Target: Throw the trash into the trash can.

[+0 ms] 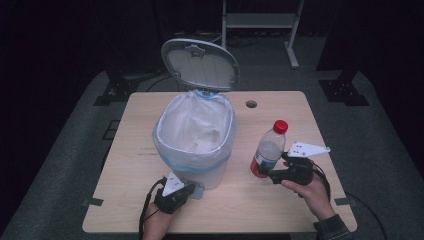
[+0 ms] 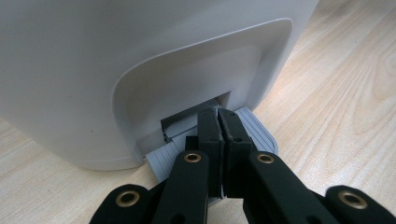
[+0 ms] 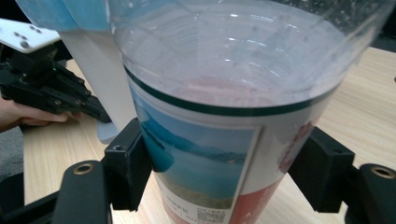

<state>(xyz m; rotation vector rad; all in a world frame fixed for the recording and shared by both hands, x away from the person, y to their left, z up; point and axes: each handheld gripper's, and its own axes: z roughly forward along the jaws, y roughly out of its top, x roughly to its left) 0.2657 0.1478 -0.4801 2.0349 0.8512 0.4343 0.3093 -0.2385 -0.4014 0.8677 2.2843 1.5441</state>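
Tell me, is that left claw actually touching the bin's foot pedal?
Touching. In the left gripper view, the shut left gripper rests its tips on the grey pedal of the bin.

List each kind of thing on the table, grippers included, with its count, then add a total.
Pedal bin with liner bag: 1
Plastic bottle with red cap: 1
Grippers: 2, left gripper and right gripper
Total: 4
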